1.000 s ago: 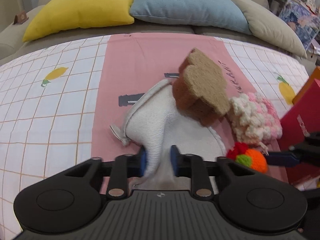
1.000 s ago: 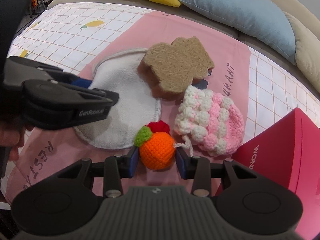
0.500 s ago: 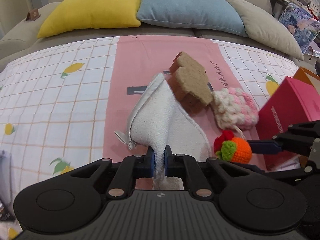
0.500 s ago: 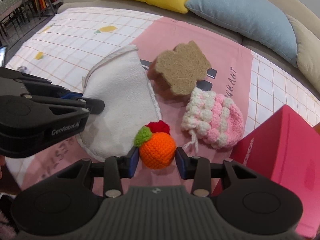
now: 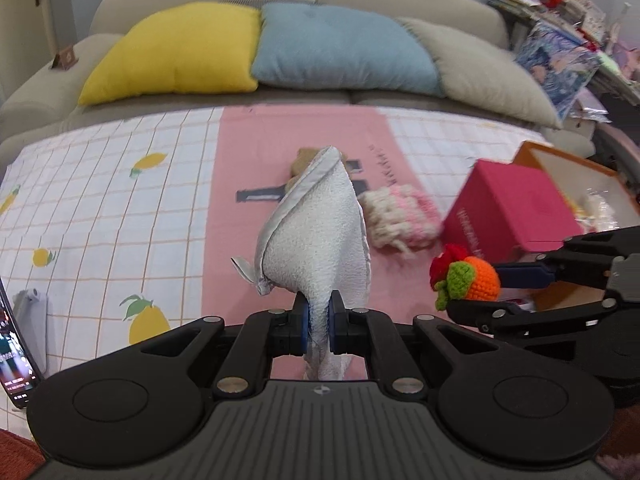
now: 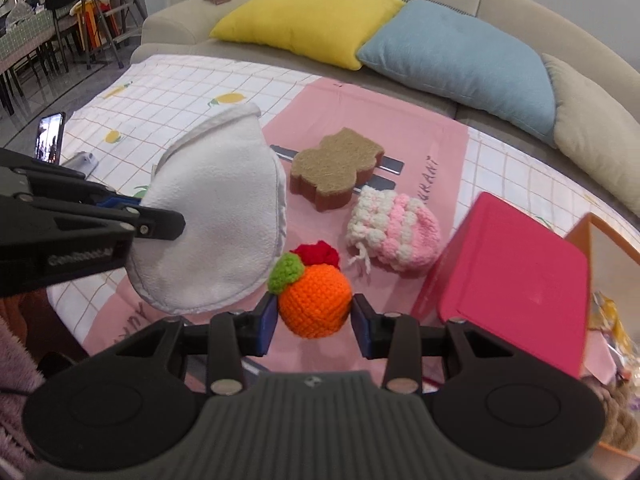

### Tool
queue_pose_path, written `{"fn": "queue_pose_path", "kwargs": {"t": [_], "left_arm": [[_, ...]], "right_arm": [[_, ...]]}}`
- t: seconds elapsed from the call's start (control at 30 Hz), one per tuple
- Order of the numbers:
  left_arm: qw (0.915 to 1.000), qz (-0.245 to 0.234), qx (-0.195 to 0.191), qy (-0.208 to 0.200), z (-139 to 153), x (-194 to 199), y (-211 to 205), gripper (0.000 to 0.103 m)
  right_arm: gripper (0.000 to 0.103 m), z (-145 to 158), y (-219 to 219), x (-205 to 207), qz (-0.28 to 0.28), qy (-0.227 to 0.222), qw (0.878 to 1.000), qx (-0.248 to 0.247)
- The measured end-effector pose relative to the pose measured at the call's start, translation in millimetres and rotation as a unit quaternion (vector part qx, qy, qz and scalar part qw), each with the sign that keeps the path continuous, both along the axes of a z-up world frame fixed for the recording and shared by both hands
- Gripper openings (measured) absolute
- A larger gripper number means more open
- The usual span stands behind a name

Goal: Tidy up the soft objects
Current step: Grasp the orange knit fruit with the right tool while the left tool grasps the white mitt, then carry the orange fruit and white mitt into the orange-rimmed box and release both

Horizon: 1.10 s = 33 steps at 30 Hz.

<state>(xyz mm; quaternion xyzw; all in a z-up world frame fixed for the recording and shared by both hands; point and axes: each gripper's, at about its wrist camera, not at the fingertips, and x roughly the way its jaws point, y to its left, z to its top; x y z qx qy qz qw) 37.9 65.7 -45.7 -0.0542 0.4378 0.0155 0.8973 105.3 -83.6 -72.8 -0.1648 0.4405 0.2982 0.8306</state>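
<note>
At lower centre, a white cloth [image 5: 320, 240] is clamped by the left tongs [image 5: 318, 328]; a crocheted orange [image 6: 314, 306] is gripped by the right tongs [image 6: 315, 322].

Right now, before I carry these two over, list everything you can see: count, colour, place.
white cloth: 1, white, lifted off the table in the left gripper
crochet orange: 1, orange with green and red top, in the right gripper
sponge: 1, tan over red-brown, on the pink mat
knit pouch: 1, pink and white, on the mat beside the sponge
box lid: 1, magenta, right of the pouch
open box: 1, orange-edged, behind the lid
cushions: 3, yellow, blue, beige, on the sofa
phone: 1, screen lit, far left
left gripper: 1, black, shut on cloth
right gripper: 1, black, shut on orange
</note>
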Motion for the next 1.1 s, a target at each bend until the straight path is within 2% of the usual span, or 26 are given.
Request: {"fn": "queue_pose_path", "kwargs": {"t": [0.33, 0.5, 0.7, 0.83, 0.93, 1.03, 1.1], "left_arm": [[0.9974, -0.05, -0.036, -0.037, 37, -15, -35, 0.01], [0.9912, -0.1, -0.055, -0.067, 61, -6, -60, 0.01], [0.9801, -0.165, -0.06, -0.094, 81, 25, -105, 0.01], [0.9706, -0.209, -0.053, -0.108, 86, 46, -140, 0.01], [0.9641, -0.237, -0.048, -0.109, 87, 62, -168, 0.01], [0.958, -0.261, -0.045, -0.109, 90, 78, -197, 0.01], [0.9536, -0.277, -0.049, -0.107, 91, 87, -215, 0.01]], "right_arm": [[0.039, 31, -51, -18, -0.056, -0.036, 0.998, 0.011], [0.039, 50, -84, -24, -0.096, -0.091, 0.991, -0.004], [0.039, 63, -147, -14, -0.178, -0.114, 0.977, -0.01], [0.039, 66, -198, 2, -0.247, -0.109, 0.963, -0.008], [0.039, 66, -231, 17, -0.278, -0.1, 0.955, -0.025], [0.039, 59, -264, 37, -0.301, -0.067, 0.95, -0.048], [0.039, 55, -287, 54, -0.316, -0.035, 0.947, -0.041]]}}
